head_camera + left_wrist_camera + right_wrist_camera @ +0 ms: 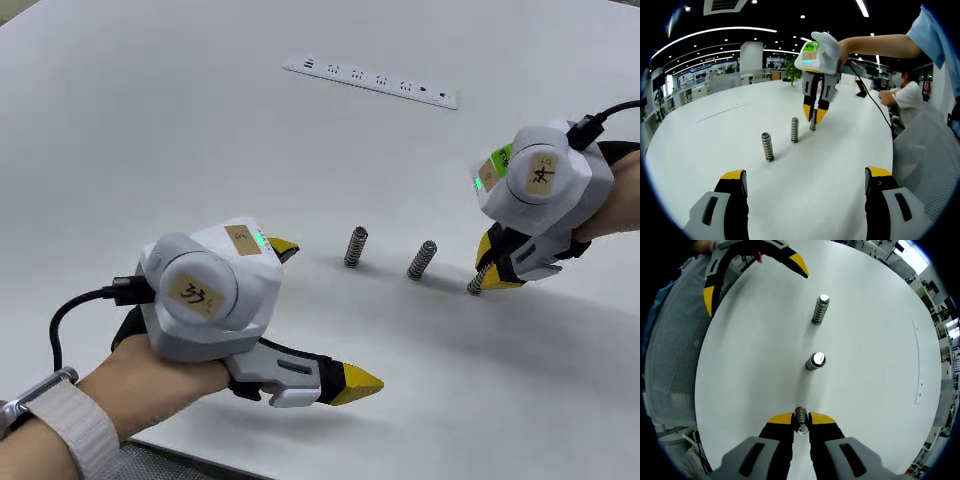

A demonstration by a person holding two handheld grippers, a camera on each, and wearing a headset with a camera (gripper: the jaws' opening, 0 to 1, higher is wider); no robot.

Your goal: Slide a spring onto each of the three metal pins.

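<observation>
Gripping the third spring (800,413), upright on its pin toward the tabletop's right edge, my right gripper (801,421) is the nearer; my left gripper (805,174) hangs open, well apart.

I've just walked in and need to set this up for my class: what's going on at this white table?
A person with a gripper in each hand is fitting springs onto upright metal pins on a white table. Two pins already wear theirs: the far spring and the middle spring. The right gripper is shut on the near spring, at the third pin. The left gripper is open, holding nothing, off to one side.
</observation>
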